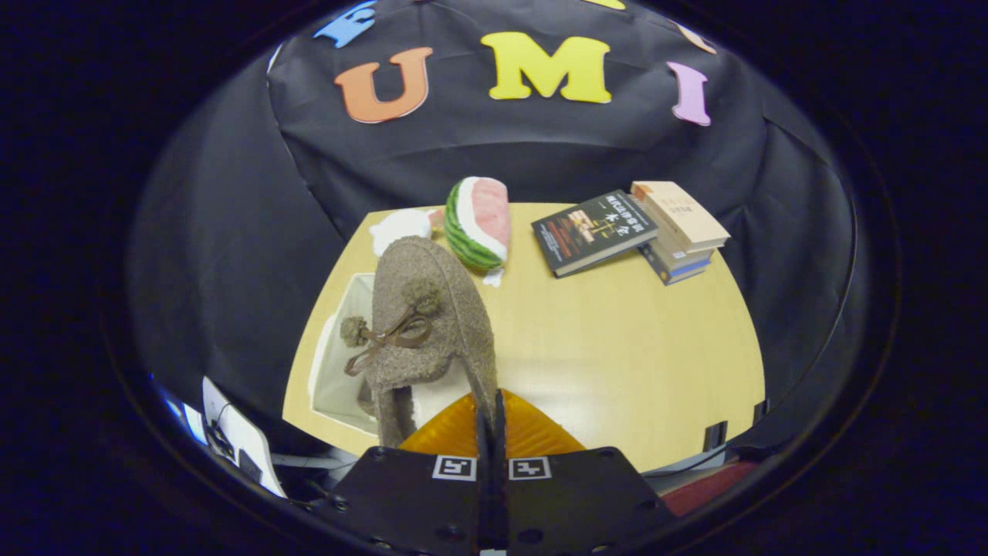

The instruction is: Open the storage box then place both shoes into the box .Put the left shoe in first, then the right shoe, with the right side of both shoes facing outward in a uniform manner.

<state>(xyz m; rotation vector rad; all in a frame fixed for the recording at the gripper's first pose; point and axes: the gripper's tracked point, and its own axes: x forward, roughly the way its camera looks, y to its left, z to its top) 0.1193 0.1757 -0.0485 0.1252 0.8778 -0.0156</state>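
We count one gripper (491, 413), its two fingers pressed together on the rim of one fuzzy brown shoe (428, 324), which carries two pom-poms on one bow. Under the shoe we see one white storage box (340, 363), open at the top. On the one wooden table (617, 355) we count one plush watermelon slice (478, 222), one white plush thing (400, 227) and four books (679, 228).

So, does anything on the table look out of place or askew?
Mostly the books: the dark book leans tilted against the book stack rather than lying flat. The fingers are shut on the brown shoe, held above the open box.
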